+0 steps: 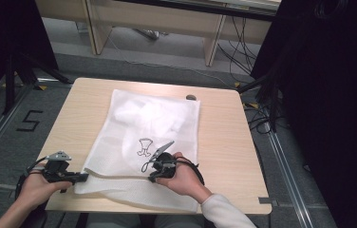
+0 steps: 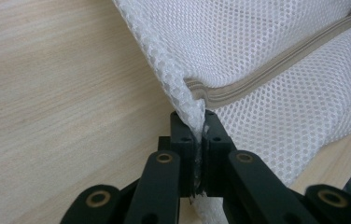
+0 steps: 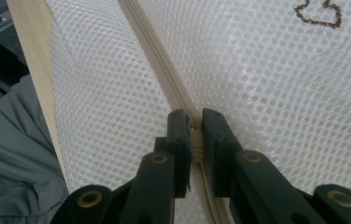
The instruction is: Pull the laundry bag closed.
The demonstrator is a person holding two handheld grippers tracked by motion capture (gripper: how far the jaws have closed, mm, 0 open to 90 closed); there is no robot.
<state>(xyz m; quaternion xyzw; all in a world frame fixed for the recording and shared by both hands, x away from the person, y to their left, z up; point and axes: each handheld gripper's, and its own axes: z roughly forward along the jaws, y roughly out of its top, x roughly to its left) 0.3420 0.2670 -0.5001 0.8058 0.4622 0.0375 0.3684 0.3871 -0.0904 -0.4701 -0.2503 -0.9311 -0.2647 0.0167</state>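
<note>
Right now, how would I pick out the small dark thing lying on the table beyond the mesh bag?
Start at the light wooden table and the white mesh bag spread across its middle. Follow the bag to its far right corner; just past it, near the table's far edge, lies a small dark oval object. It is the one loose item on bare wood, apart from both grippers.

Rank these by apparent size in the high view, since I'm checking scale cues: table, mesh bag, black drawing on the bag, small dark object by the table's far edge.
1. Table
2. Mesh bag
3. Black drawing
4. Small dark object
</note>
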